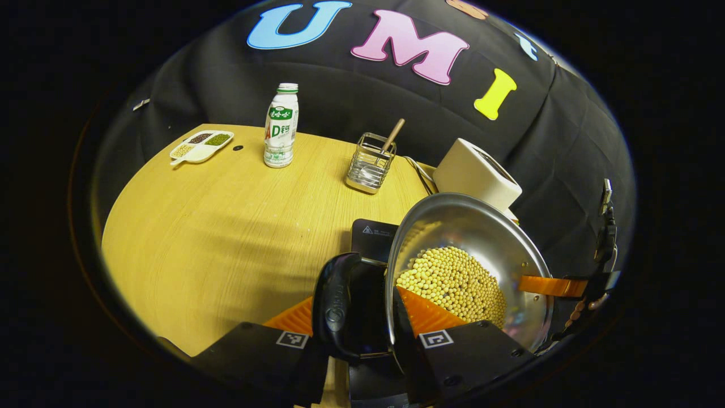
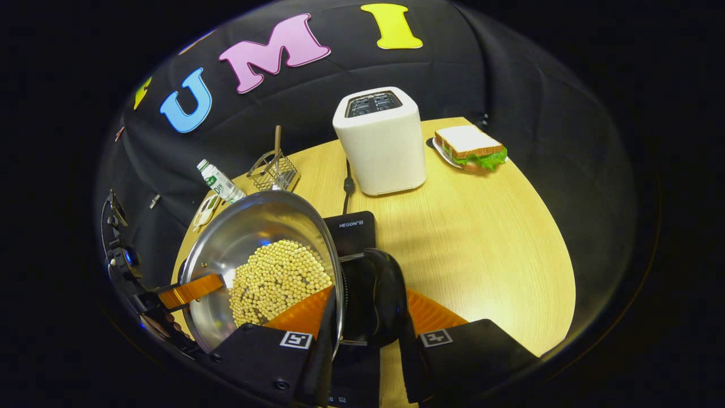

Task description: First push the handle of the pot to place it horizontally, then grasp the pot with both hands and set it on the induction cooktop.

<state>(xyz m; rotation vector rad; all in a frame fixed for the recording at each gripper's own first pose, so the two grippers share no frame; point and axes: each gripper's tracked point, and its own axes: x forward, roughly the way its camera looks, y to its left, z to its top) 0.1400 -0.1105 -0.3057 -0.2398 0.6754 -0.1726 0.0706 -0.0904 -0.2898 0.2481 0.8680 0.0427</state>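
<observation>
Your left gripper (image 1: 362, 334) is clamped on the pot's (image 1: 481, 238) black side handle (image 1: 340, 306), and your right gripper (image 2: 365, 334) is clamped on the opposite handle (image 2: 376, 294). The pot, full of yellow beans (image 1: 453, 283), hangs tilted above the cooktop (image 2: 351, 229), which reads "HEGON".

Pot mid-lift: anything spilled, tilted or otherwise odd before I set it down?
Nothing looks spilled. The pot is held by its side handles between both hand-held grippers, left and right, over the induction cooktop. The beans are heaped to one side, which suggests a slight tilt. The table shows no stray beans.
</observation>
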